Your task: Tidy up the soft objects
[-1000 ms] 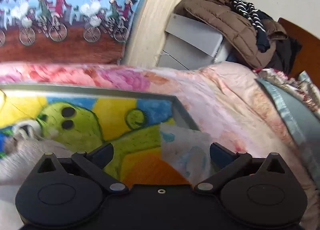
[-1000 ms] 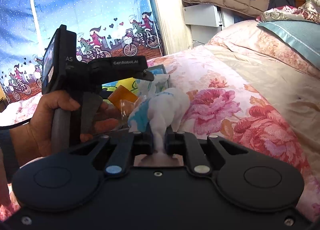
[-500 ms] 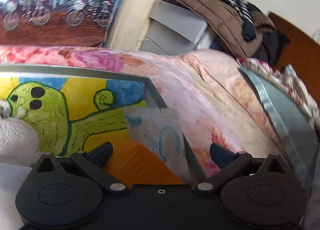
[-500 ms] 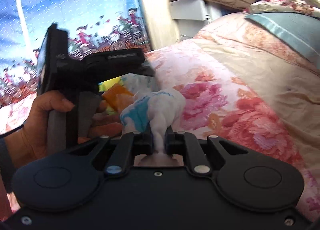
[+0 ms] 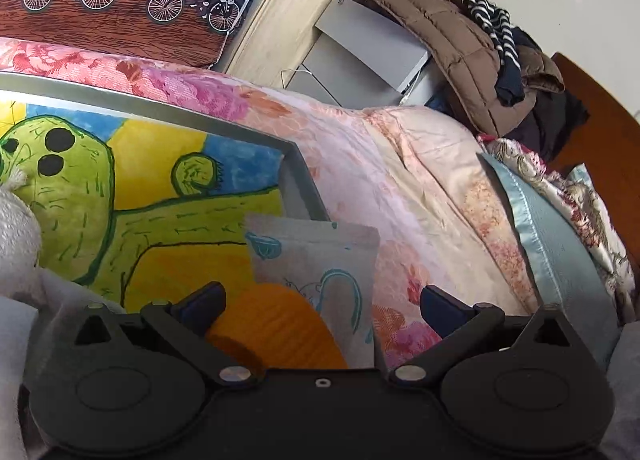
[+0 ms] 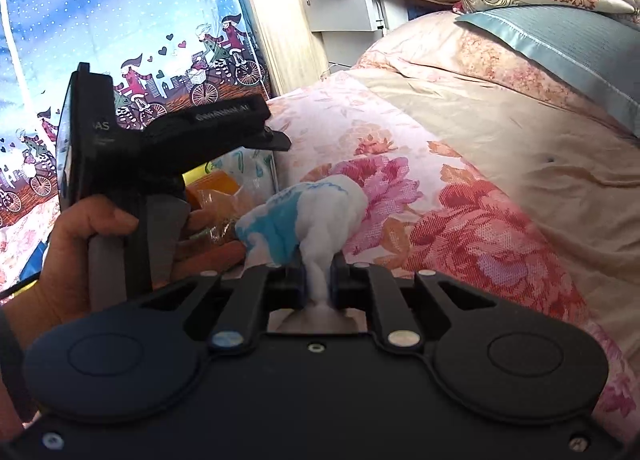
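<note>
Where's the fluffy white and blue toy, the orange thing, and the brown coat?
white and blue toy (image 6: 316,215): right wrist view, its body.
orange thing (image 5: 276,324): left wrist view, its top.
brown coat (image 5: 440,31): left wrist view, quilted middle.

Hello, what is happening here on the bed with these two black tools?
A person is sorting soft things on a bed with a flowered quilt. The right gripper is shut on a white and blue soft toy, held above the quilt. The left gripper is open and holds nothing; it points at a grey tray with a cactus picture, where an orange item and a pale printed pouch lie. The toy is not yet in the tray.
</note>
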Motion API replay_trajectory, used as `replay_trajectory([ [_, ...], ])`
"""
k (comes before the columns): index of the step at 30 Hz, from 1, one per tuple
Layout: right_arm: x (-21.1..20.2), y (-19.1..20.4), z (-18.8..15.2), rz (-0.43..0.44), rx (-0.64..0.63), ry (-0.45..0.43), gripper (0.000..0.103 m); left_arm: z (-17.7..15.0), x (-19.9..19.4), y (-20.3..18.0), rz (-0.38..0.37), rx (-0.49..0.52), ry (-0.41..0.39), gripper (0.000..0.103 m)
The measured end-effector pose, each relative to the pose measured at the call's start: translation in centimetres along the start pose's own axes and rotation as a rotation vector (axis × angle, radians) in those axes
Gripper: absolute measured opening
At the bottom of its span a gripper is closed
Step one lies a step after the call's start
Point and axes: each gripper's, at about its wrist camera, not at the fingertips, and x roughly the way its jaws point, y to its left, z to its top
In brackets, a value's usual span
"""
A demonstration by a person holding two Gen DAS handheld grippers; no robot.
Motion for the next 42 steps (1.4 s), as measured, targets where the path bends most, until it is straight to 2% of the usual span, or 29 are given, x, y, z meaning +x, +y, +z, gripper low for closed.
replay_trajectory([
  [6, 0.2, -0.1, 0.2, 0.001, 0.001, 0.002, 0.006, -1.0, 0.5, -2.1, 0.075, 0.168, 0.031, 0.102],
  [8, 0.2, -0.1, 0.2, -0.001, 0.001, -0.002, 0.006, -1.1, 0.5, -2.3, 0.093, 0.186, 0.034, 0.102],
  [15, -0.1, 0.0, 0.2, -0.002, -0.014, -0.013, 0.006, -1.2, -1.5, -0.6, 0.106, 0.054, 0.0, 0.102],
  [18, 0.0, 0.1, 0.2, 0.0, -0.027, -0.012, 0.006, -0.9, -2.8, 0.7, 0.087, -0.039, -0.013, 0.102],
  [22, -0.1, 0.6, 0.3, 0.014, -0.047, -0.014, 0.006, -0.8, -5.7, 2.4, 0.058, -0.141, -0.068, 0.102],
  [27, -0.9, 1.9, 0.2, 0.053, -0.105, -0.019, 0.006, -2.3, -11.8, 2.1, 0.126, -0.049, -0.139, 0.102],
  [30, -1.9, 2.8, 0.2, 0.103, -0.127, -0.016, 0.006, -4.1, -15.6, 2.5, 0.175, -0.007, -0.149, 0.102],
  [35, -4.3, 3.6, -0.7, 0.186, -0.144, 0.015, 0.006, -7.6, -21.1, 5.3, 0.245, -0.037, -0.146, 0.102],
  [39, -5.6, 3.9, -1.0, 0.249, -0.126, 0.036, 0.006, -9.6, -23.7, 6.9, 0.291, -0.039, -0.139, 0.102],
  [42, -5.8, 4.2, -1.1, 0.253, -0.132, 0.053, 0.006, -10.6, -24.9, 8.1, 0.303, -0.054, -0.134, 0.102],
])
